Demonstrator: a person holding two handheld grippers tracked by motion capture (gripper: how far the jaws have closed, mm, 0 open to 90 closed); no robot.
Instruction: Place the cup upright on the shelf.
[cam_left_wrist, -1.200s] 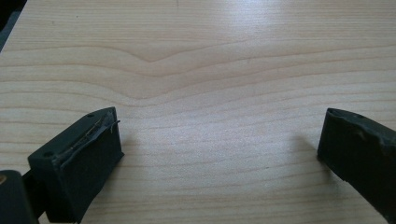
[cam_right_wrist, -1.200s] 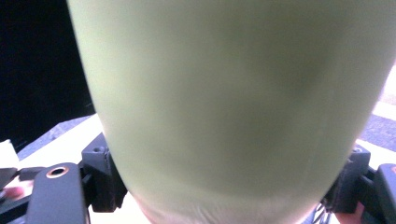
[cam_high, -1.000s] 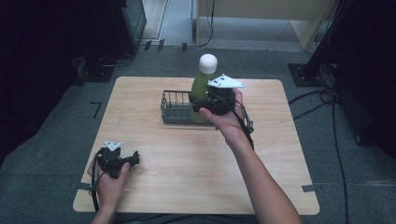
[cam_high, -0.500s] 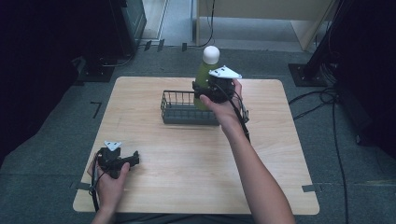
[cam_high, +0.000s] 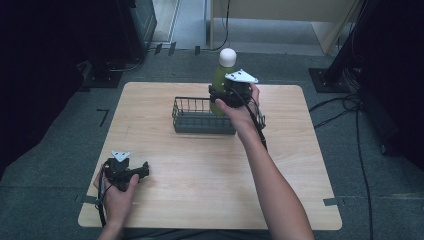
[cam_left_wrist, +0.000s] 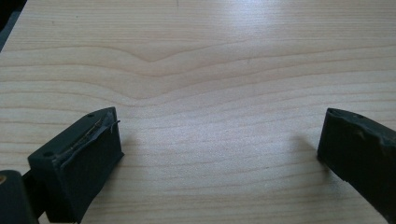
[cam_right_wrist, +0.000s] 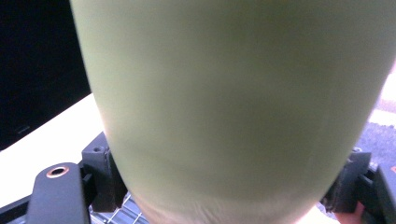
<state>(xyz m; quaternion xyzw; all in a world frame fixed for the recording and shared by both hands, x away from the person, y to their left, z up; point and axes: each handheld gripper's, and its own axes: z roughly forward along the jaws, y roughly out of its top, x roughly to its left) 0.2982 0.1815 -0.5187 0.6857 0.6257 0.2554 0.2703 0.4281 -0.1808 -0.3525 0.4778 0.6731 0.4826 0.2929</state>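
Two grippers are at work over a wooden table (cam_high: 200, 195). The right gripper (cam_high: 226, 95) clamps a green bottle (cam_high: 220, 80) with a white cap, held upright above the far right end of a wire basket (cam_high: 192, 117); the bottle's base is hidden. The left gripper (cam_high: 142, 170) rests near the table's front left corner, jaws wide apart, holding nothing.

a light wooden table (cam_high: 200, 200) stands on grey carpet (cam_high: 50, 165); black cables (cam_high: 350, 107) trail right.
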